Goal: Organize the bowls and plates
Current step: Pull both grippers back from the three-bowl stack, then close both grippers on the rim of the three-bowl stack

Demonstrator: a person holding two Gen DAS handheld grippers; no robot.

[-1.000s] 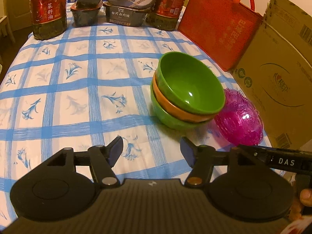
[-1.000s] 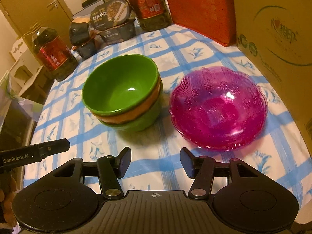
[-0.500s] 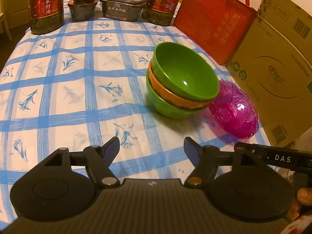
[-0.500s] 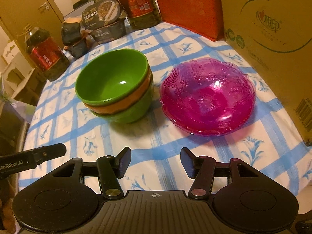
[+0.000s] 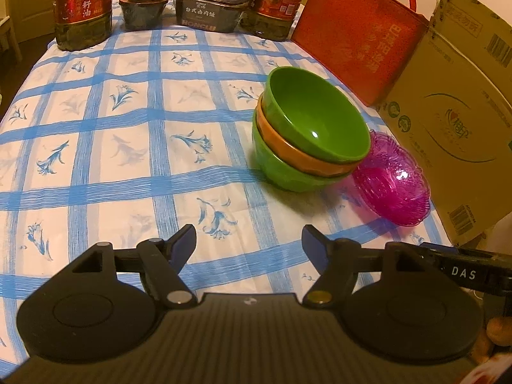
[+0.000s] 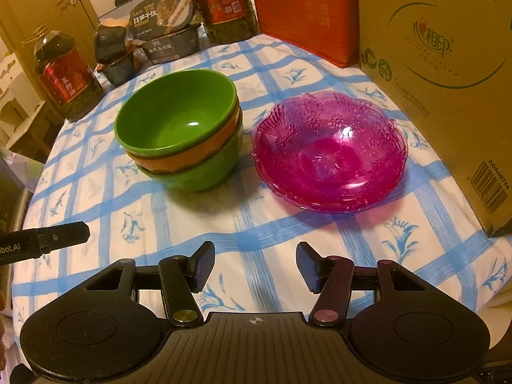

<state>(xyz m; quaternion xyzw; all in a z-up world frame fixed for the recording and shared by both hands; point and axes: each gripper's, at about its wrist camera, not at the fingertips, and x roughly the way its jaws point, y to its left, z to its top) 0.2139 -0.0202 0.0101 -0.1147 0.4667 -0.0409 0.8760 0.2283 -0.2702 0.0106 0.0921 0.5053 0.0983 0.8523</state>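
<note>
Three bowls stand nested on the blue-checked tablecloth: a green bowl (image 5: 316,121) on top, an orange one in the middle, a green one at the bottom (image 6: 179,134). Right beside them lies a stack of clear magenta plates (image 6: 329,153), also visible in the left wrist view (image 5: 393,179). My left gripper (image 5: 249,240) hovers open over bare cloth, well short of the bowls. My right gripper (image 6: 254,257) is open too, near the table's front edge, short of the plates. Nothing sits between either pair of fingers.
A large cardboard box (image 6: 448,73) and a red bag (image 5: 358,38) border the right side. Two oil bottles (image 5: 81,6) and dark food boxes (image 5: 211,3) line the far edge. The other gripper's black arm (image 6: 41,243) shows at left.
Both cameras have pulled back a little from the dishes, so the bowls and plates look farther off. The left gripper's jaws stand slightly wider than a second ago.
</note>
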